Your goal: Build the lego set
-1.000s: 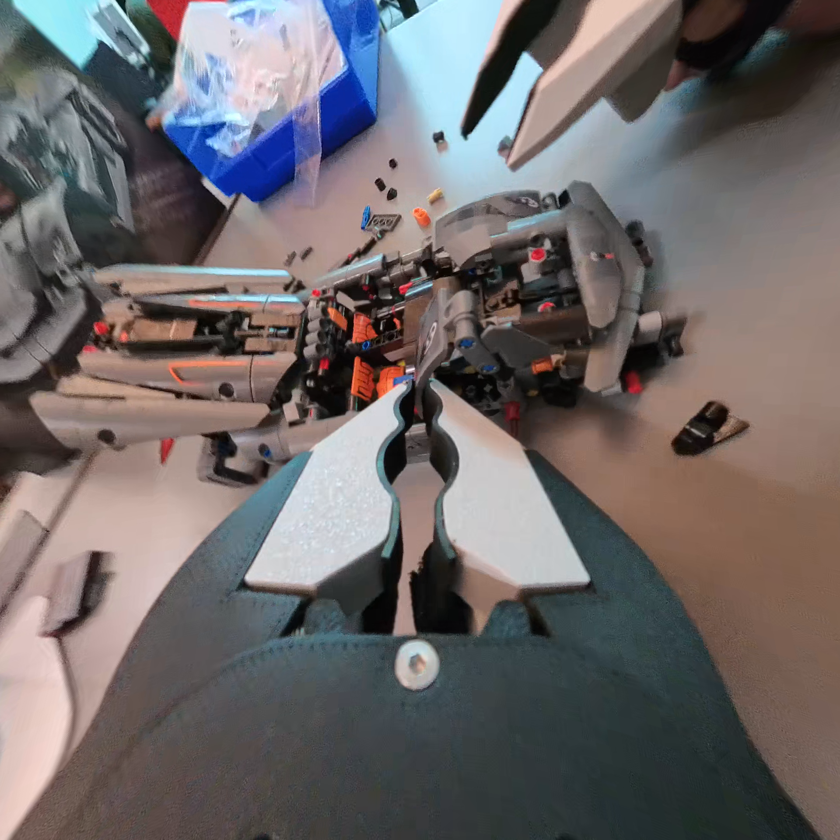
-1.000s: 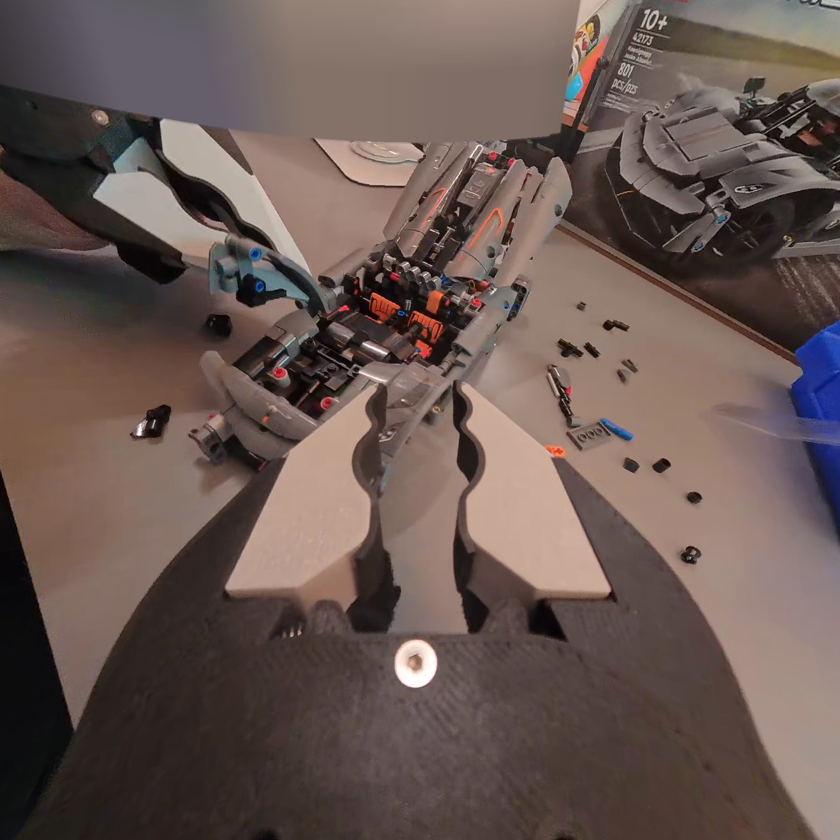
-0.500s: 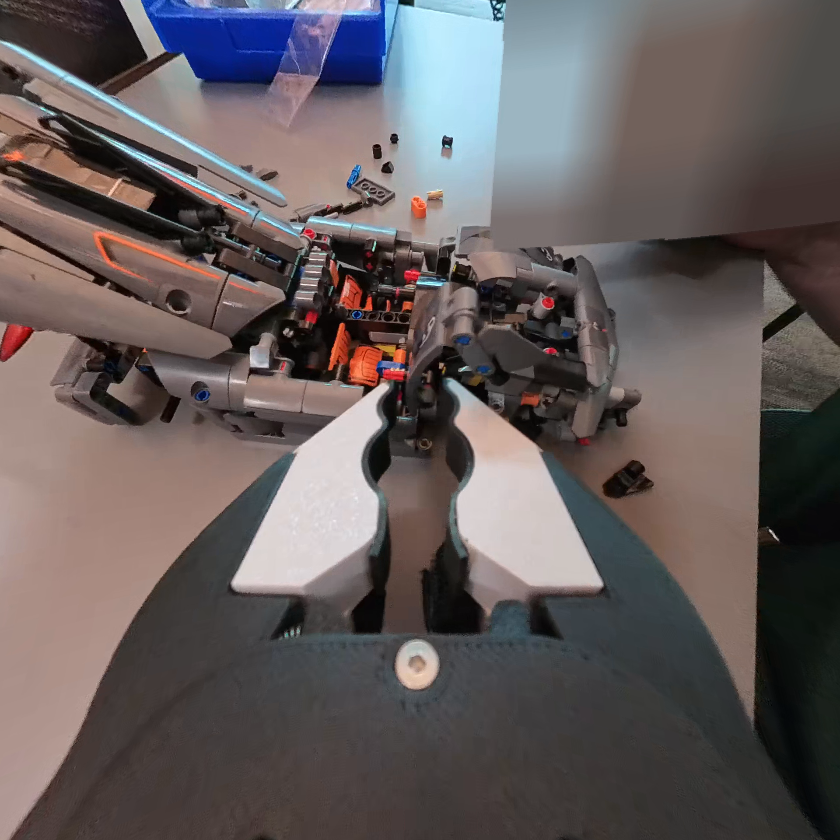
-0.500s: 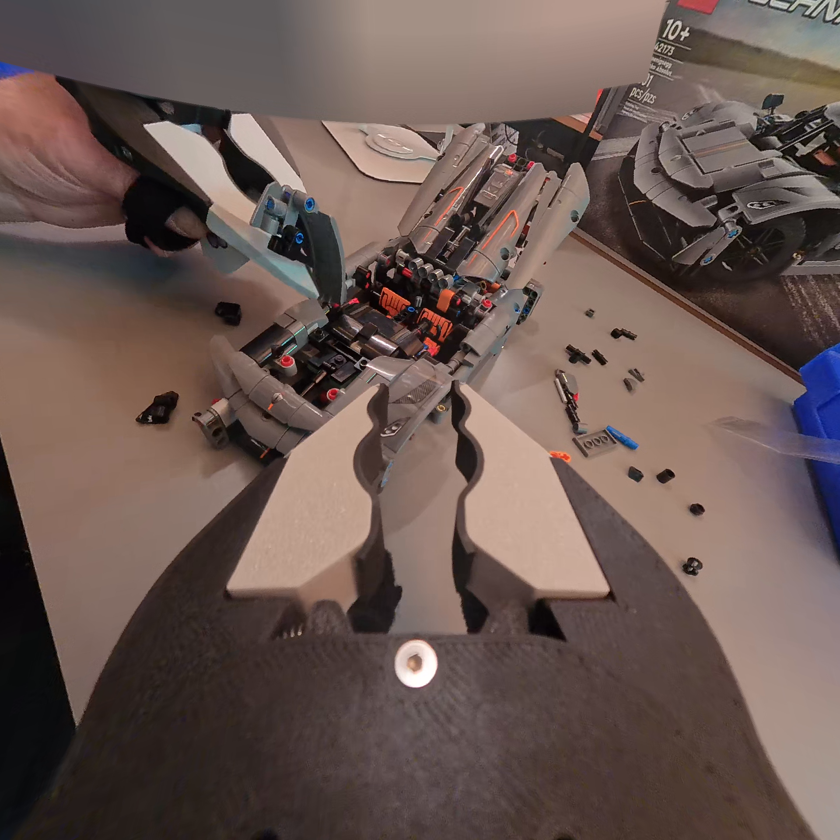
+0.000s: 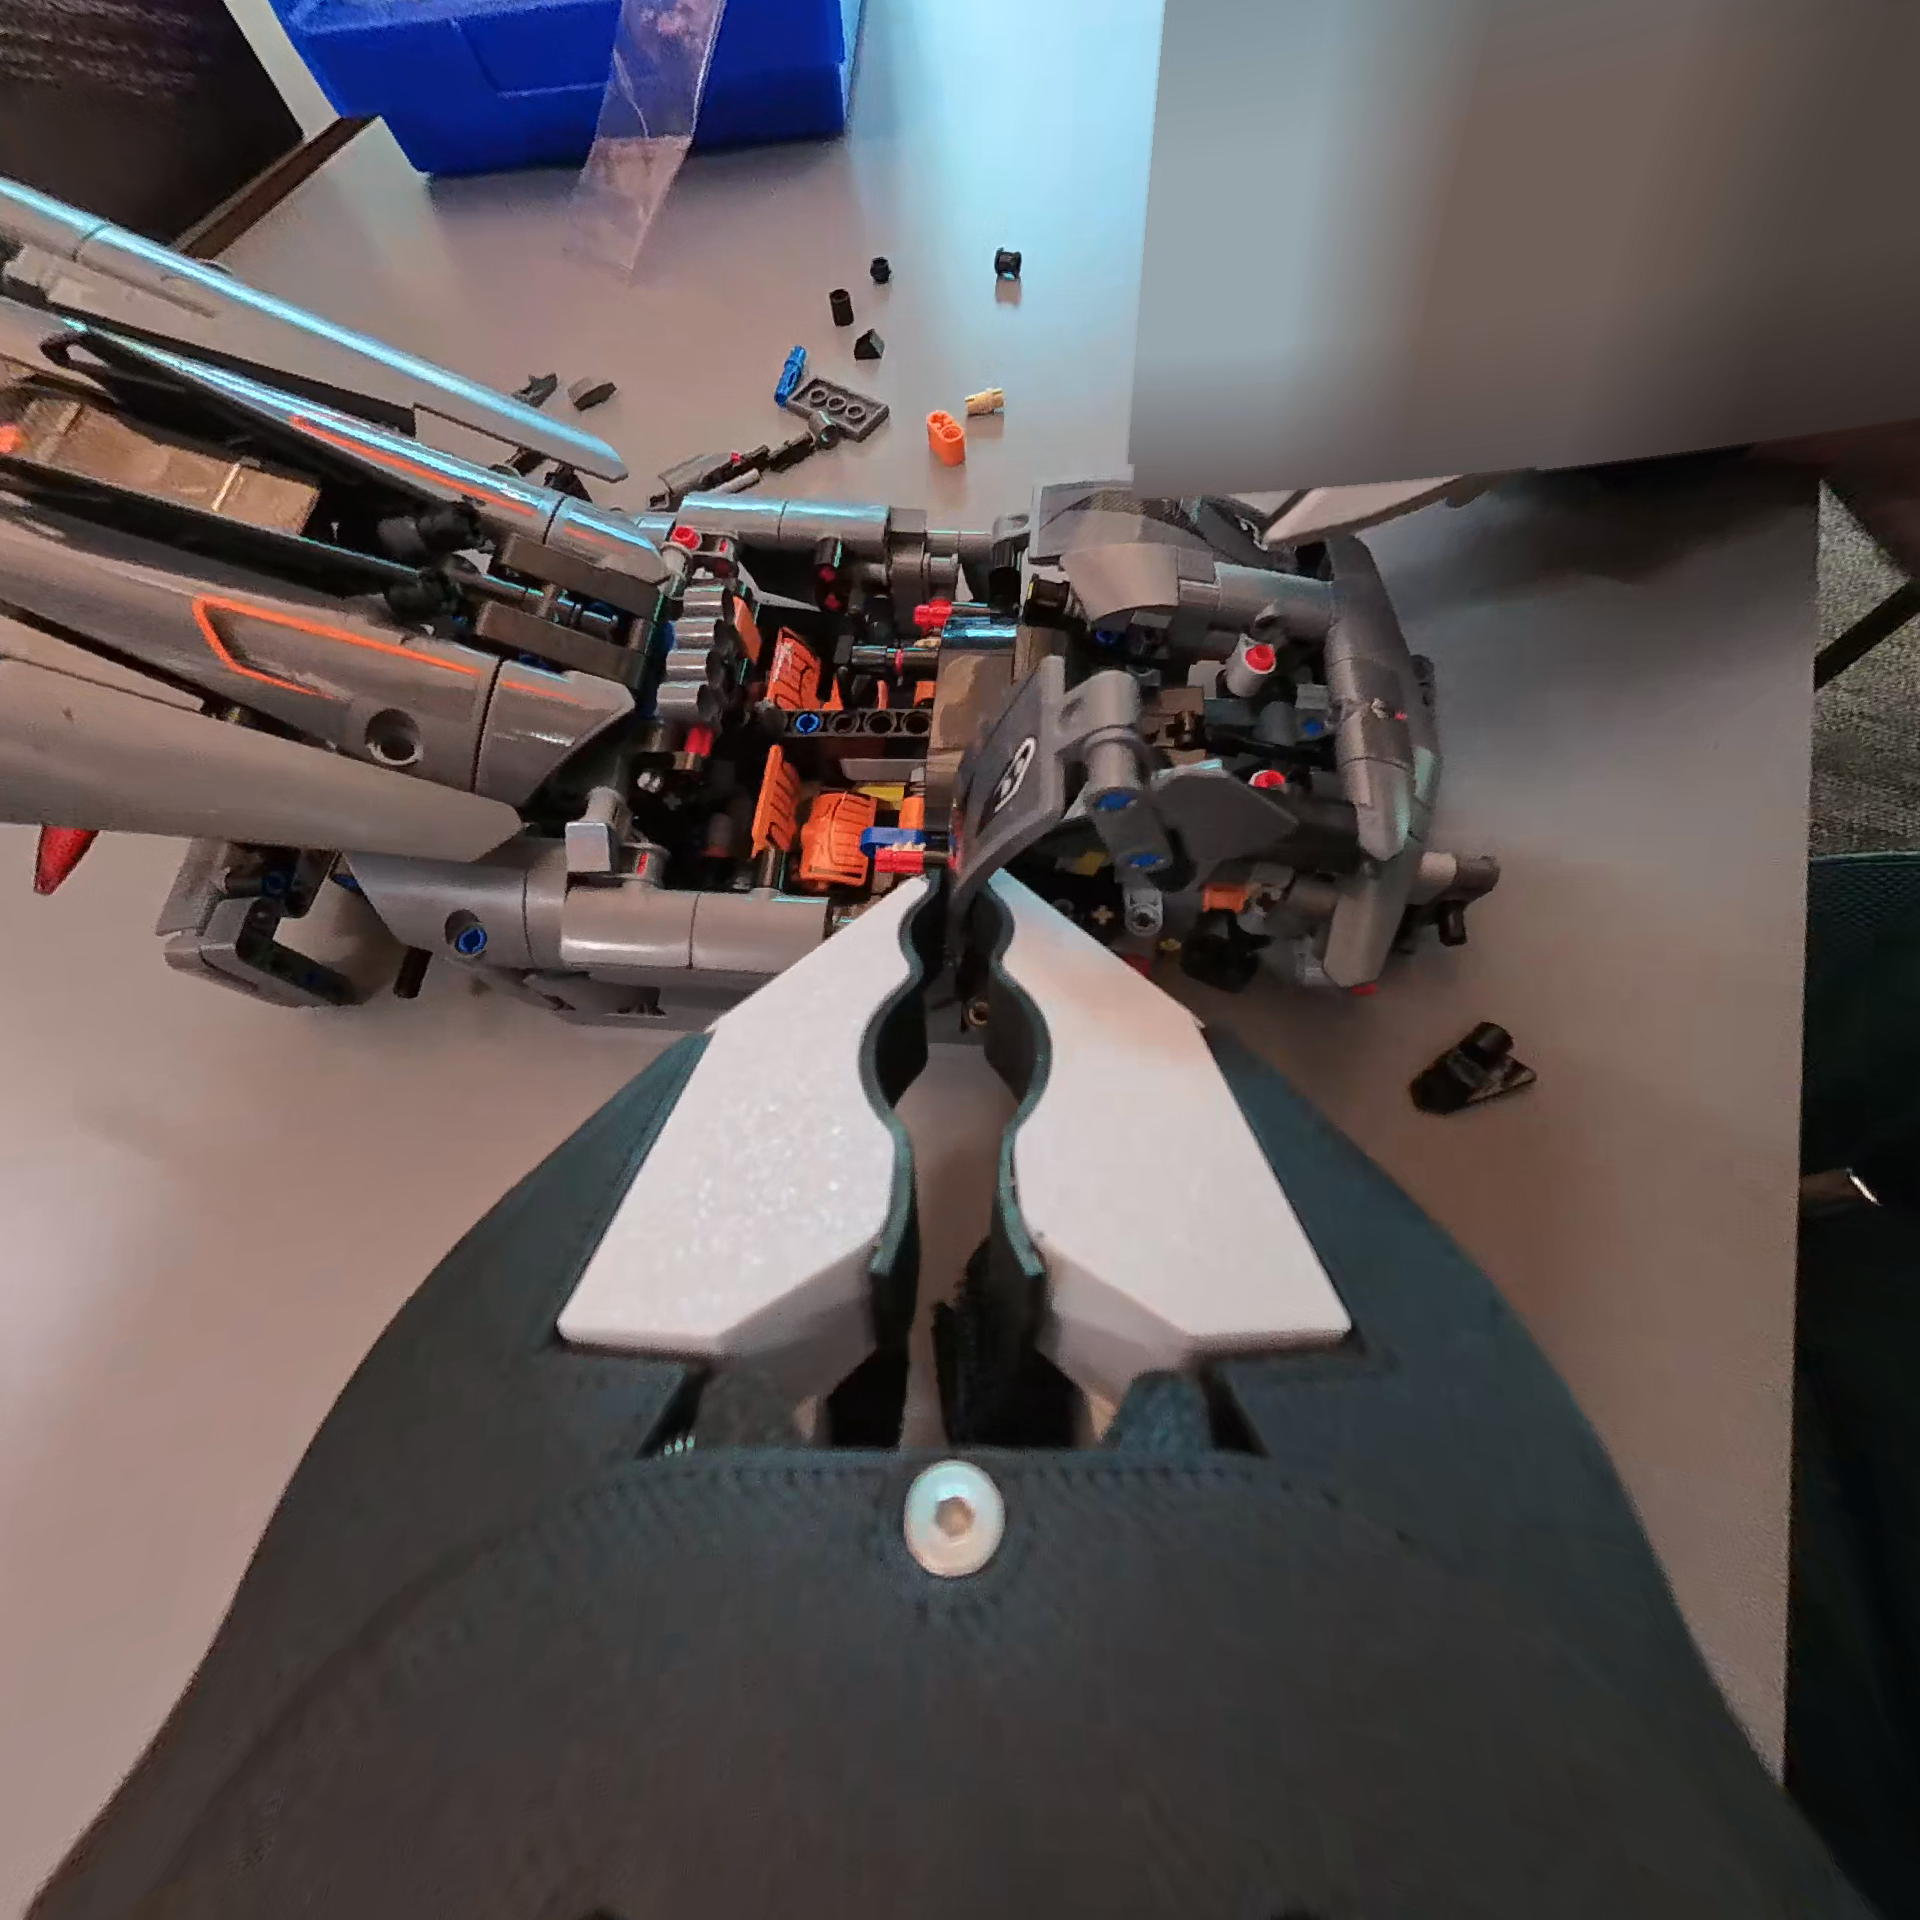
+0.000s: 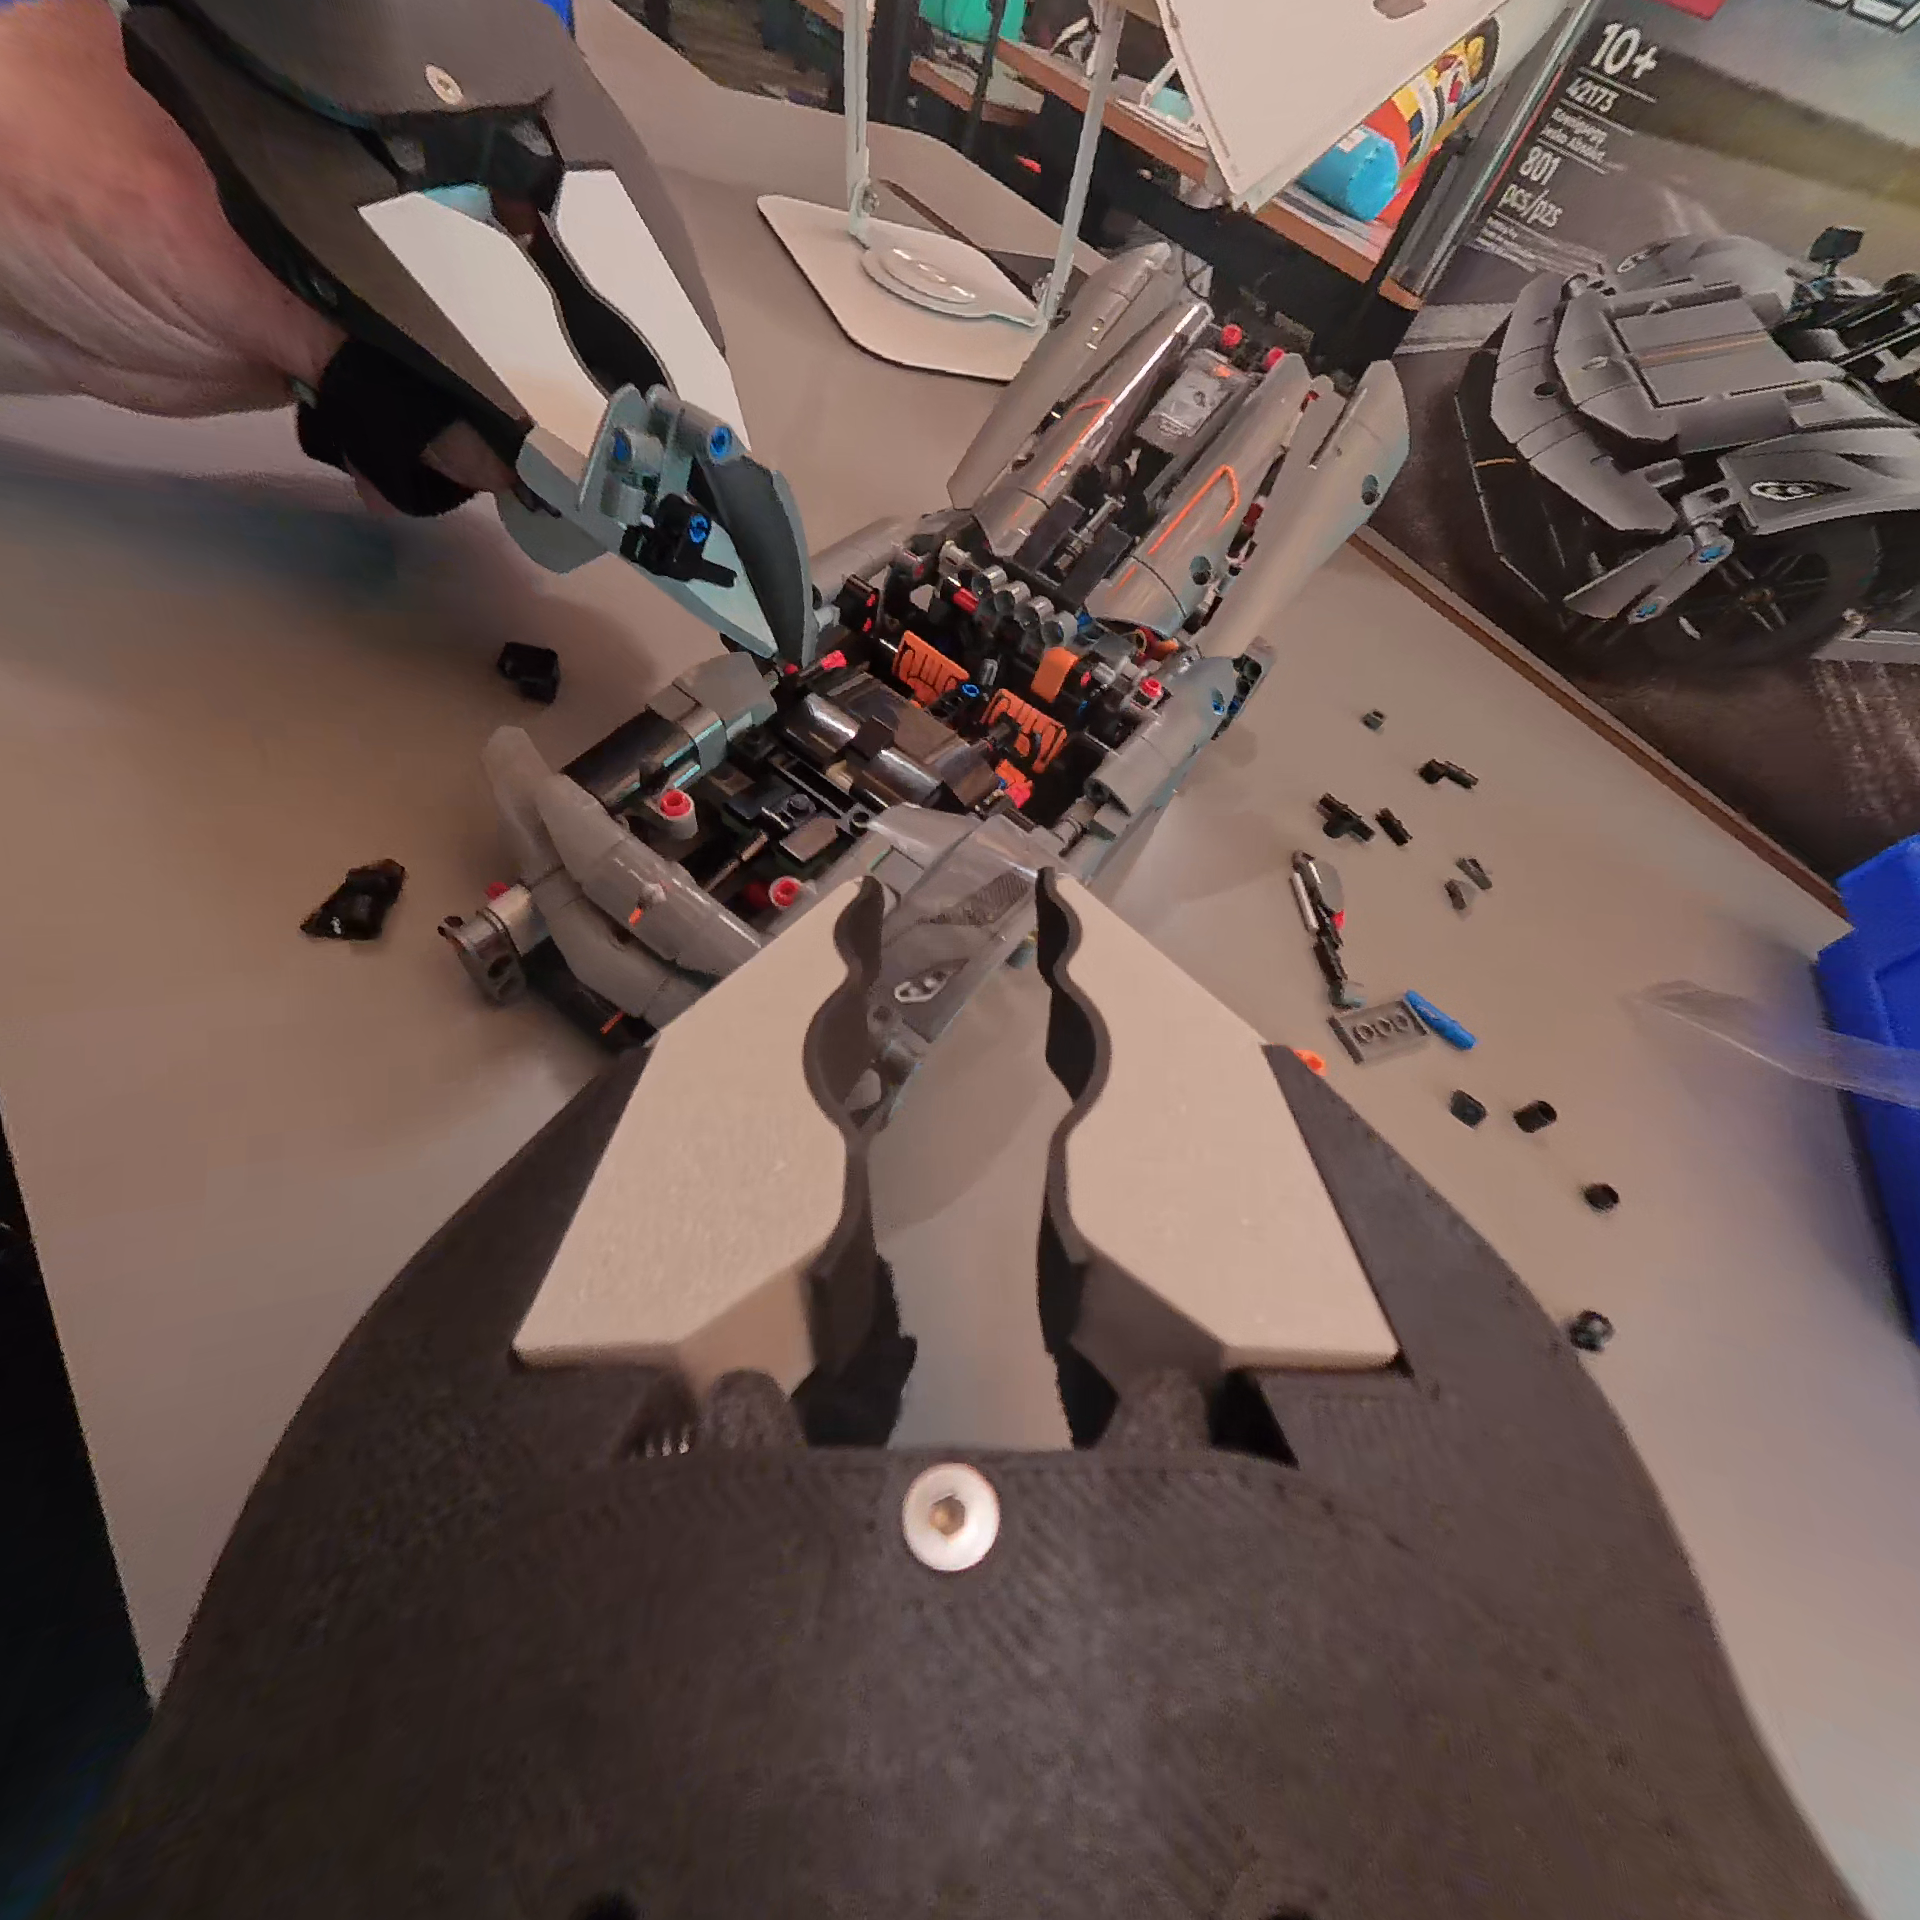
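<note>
The grey Lego car model [image 5: 623, 914] lies on the table with its orange and black inside open; it also shows in the right wrist view [image 6: 935, 748]. My left gripper [image 5: 961, 883] is shut on a grey curved panel sub-assembly [image 5: 1039, 769]. In the right wrist view this sub-assembly [image 6: 675, 488] stands upright with its lower tip touching the car's side by the cockpit. My right gripper [image 6: 951, 883] has its jaws partly apart and closed around the car's grey front panel [image 6: 956, 935]. A masked patch hides most of it in the left wrist view.
Loose small pieces [image 6: 1392, 1029] lie to the right of the car, and show in the left wrist view [image 5: 831, 400]. A black piece [image 5: 1470, 1070] lies near the table edge [image 5: 1808, 1039]. A blue bin [image 5: 582, 73], the set's box [image 6: 1714, 416] and a white stand [image 6: 925, 281] border the work area. The left gripper's tips are roughly 10 cm from the right gripper's.
My left gripper has swung round and turned the sub-assembly from lying low beside the car to upright, with its tip on the car. The right gripper has stayed on the front panel.
</note>
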Demonstrator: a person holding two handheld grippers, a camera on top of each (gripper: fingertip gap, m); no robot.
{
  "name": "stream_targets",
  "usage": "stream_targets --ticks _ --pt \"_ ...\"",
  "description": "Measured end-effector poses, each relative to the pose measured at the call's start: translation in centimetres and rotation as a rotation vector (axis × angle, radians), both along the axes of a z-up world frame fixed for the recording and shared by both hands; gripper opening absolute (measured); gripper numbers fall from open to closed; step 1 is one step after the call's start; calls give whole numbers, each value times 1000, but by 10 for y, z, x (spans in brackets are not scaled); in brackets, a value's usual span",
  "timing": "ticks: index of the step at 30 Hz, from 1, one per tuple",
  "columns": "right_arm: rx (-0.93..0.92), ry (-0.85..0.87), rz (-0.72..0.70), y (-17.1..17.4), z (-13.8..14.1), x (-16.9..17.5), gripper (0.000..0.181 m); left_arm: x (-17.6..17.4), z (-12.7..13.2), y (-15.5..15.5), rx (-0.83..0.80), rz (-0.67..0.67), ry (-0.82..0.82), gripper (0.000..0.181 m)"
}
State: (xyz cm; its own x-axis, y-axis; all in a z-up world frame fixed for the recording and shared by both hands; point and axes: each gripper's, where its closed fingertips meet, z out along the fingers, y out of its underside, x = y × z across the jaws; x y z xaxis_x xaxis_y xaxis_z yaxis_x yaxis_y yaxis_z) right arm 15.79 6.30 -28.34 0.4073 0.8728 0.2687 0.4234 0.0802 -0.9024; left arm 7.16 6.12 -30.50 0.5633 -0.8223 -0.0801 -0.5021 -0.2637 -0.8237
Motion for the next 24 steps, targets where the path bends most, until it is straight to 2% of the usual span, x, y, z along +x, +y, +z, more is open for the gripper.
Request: stream_targets --ticks 3,8,14,24 --pt "-60 14 20 -1 0 -9 34 0 0 0 -7 -10 0 2" --pt "-40 -10 28 1 -3 -20 35 0 -1 0 -47 -9 -39 2" --pt "12 -90 9 0 -13 -26 23 -2 -1 1 -76 -27 -32 1" --pt "-24 -84 11 1 -14 -26 24 -3 -1 1 -80 -50 12 1"
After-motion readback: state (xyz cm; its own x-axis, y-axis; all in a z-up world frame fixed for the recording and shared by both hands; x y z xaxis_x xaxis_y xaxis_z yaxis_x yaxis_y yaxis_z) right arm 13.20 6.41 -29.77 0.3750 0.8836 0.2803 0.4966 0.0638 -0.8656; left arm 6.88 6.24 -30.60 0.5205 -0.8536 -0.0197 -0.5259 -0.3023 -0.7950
